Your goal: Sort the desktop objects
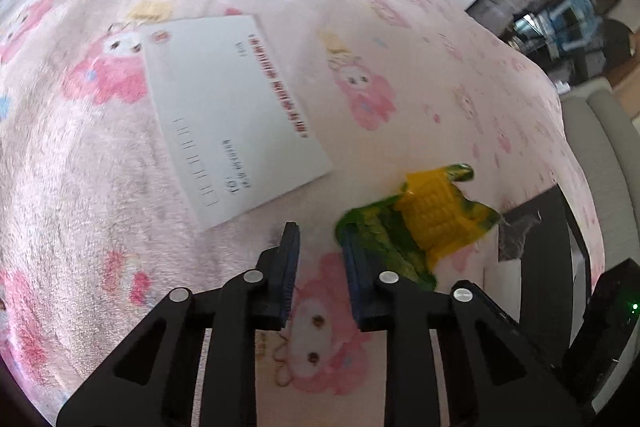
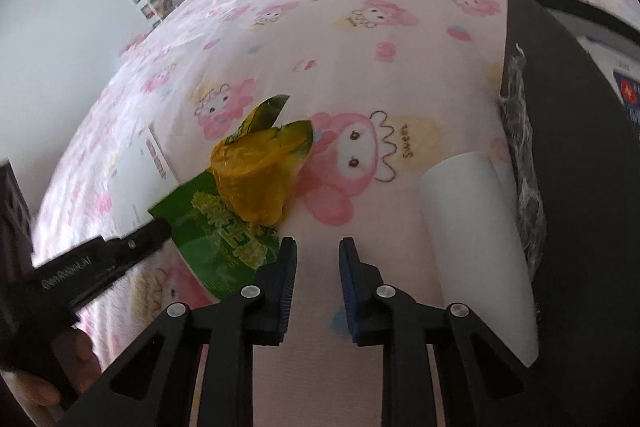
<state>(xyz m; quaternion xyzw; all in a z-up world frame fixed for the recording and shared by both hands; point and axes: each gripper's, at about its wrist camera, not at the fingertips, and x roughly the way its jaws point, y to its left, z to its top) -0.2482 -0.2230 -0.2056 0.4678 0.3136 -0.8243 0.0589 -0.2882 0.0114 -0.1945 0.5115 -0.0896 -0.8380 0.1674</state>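
Open room: left gripper [image 1: 318, 267] hangs over bare pink cartoon blanket [image 1: 100, 167], jaws apart, empty.
Wrapper: green-and-yellow snack wrapper [image 1: 416, 219], crumpled, touching the left gripper's right jaw.
Envelope: white envelope [image 1: 232, 115] flat, beyond the left jaw.
Right gripper [image 2: 316, 279]: jaws apart, empty, wrapper just left.
Right view only: white paper roll [image 2: 476, 239] beside a black box [image 2: 576, 187].

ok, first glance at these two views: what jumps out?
The crumpled green-and-yellow snack wrapper on the pink cartoon-print blanket, just ahead and left of the open right gripper. In the left wrist view, a white envelope lies flat beyond the open left gripper. A white paper roll lies beside a black box at right.
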